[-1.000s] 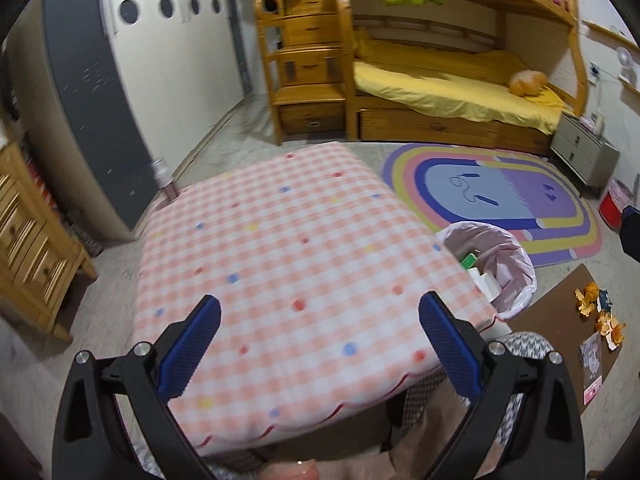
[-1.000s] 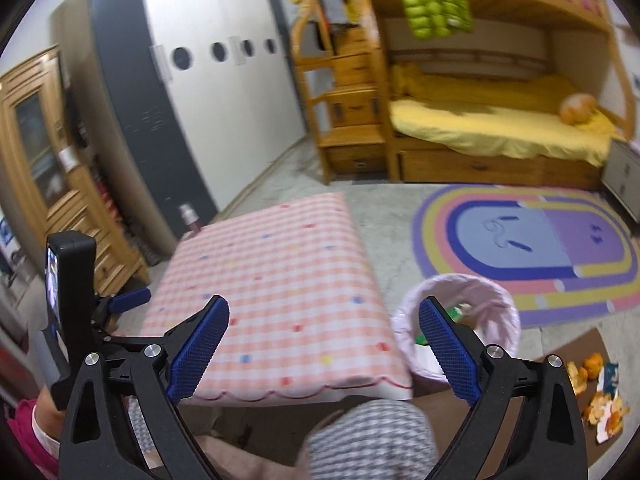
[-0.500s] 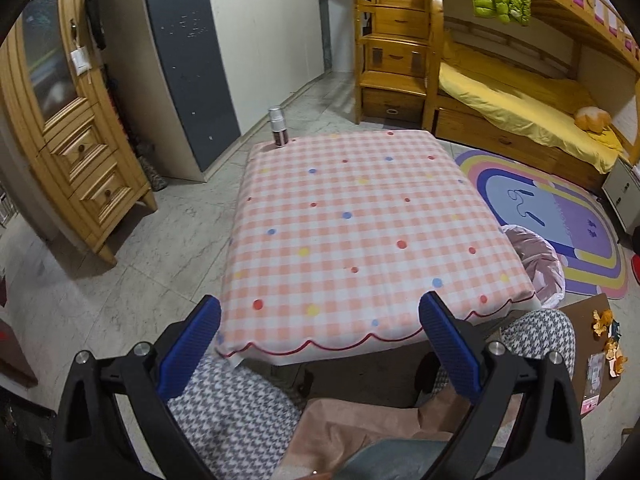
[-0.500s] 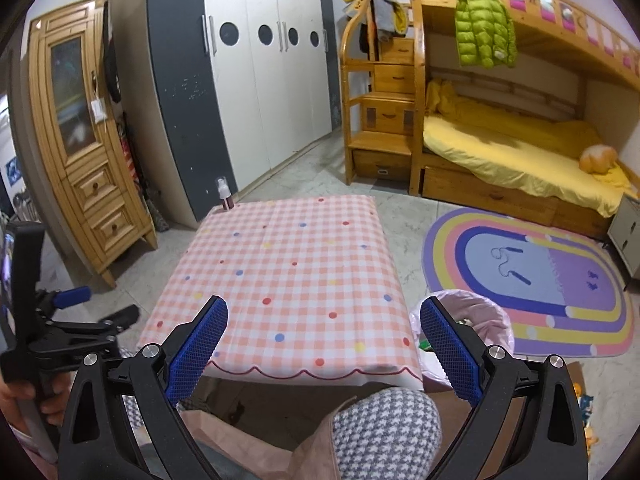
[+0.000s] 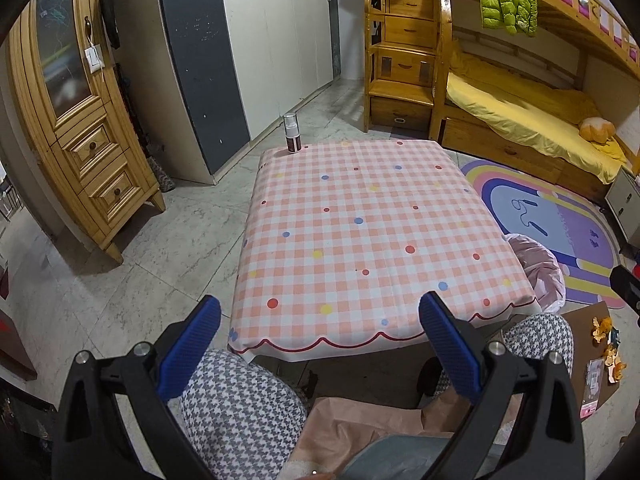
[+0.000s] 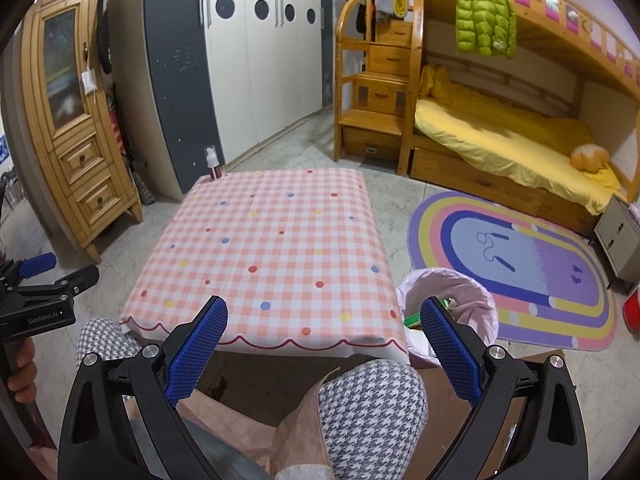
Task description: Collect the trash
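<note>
A low table with a pink checked cloth [image 5: 360, 232] stands in front of me; it also shows in the right wrist view [image 6: 272, 248]. A small spray bottle [image 5: 292, 133] stands on its far left corner, also seen from the right wrist [image 6: 212, 164]. A bin with a pink liner [image 6: 460, 300] sits on the floor right of the table and holds some trash; it also shows in the left wrist view [image 5: 540, 268]. My left gripper [image 5: 320, 344] is open and empty above my knees. My right gripper [image 6: 324, 340] is open and empty, near the table's front edge.
Orange peel and a wrapper [image 5: 606, 344] lie on a brown mat at the right. A rainbow rug [image 6: 516, 264], a bunk bed [image 6: 500, 136], a wooden cabinet [image 5: 76, 120] and a wardrobe [image 5: 248, 40] surround the table. My left gripper also shows at the right wrist view's left edge [image 6: 44, 288].
Both grippers have pulled back and risen from the table, so the whole tabletop and room are in view. Both stay open and empty.
</note>
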`<action>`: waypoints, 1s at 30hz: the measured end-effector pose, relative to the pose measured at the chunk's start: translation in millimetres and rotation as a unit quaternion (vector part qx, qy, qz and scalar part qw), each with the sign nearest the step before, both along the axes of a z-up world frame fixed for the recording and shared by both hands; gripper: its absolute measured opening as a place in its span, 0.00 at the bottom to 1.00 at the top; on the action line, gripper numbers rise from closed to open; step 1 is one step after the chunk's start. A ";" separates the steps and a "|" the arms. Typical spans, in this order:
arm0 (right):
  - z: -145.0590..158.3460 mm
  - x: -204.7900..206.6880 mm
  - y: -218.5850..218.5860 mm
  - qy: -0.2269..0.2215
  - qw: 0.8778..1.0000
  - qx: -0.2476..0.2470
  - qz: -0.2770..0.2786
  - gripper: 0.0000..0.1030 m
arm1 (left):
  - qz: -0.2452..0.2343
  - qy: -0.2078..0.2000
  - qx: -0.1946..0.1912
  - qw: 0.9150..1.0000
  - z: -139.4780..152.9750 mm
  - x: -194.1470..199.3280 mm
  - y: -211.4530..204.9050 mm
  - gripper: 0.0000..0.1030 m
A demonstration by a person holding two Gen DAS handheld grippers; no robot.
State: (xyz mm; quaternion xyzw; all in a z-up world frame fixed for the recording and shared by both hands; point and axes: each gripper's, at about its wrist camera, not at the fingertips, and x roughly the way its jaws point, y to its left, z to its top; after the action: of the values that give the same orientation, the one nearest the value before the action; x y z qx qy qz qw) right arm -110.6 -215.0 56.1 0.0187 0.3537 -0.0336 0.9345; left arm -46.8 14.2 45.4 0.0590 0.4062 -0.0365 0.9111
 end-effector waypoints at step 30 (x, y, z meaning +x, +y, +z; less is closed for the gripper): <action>-3.5 1.9 -1.1 -0.002 1.000 0.015 0.004 0.93 | -0.004 0.003 0.002 1.000 -1.0 3.9 -4.0 0.94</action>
State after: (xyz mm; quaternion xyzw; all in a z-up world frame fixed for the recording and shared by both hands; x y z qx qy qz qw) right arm -108.7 -216.1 52.6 0.0314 0.3523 -0.0244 0.9350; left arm -42.9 10.2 44.3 0.0626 0.4085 -0.0395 0.9098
